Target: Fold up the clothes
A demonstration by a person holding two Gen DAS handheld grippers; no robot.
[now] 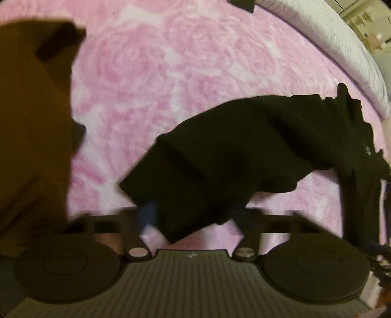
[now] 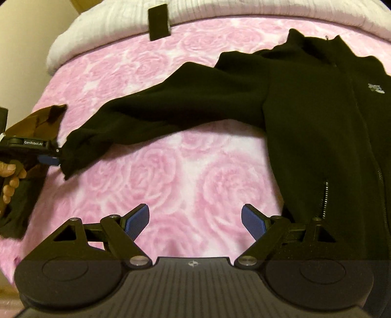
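Left gripper (image 2: 57, 159): I read it as clamped on the cuff of the jacket's sleeve. From the right wrist view the blue pads meet the cuff edge, and in its own blurred view the dark cloth (image 1: 185, 215) fills the space between the fingers.

Right gripper (image 2: 194, 221): I have the jaws standing wide apart, blue pads (image 2: 138, 220) facing each other, nothing between them but pink blanket. It hangs over the bed just beside the jacket's lower hem.

Jacket (image 2: 317, 117): black fleece with a zip front, lying flat on the right side of the bed, collar toward the far edge, a small pale logo on the chest.

Sleeve (image 2: 171, 107): stretched out to the left, away from the body of the jacket — its cuff end lifted slightly where the left gripper has it.

Blanket (image 2: 171, 176): pink with a rose pattern, covering the bed under everything.

Brown garment (image 2: 36, 122): at the bed's left edge, behind the left gripper.

Hand (image 2: 11, 178): a person's fingers wrapped round the left gripper's handle.

Far edge: a white quilt (image 2: 102, 39) with a small dark block (image 2: 158, 22) on it — I cannot tell what that is.
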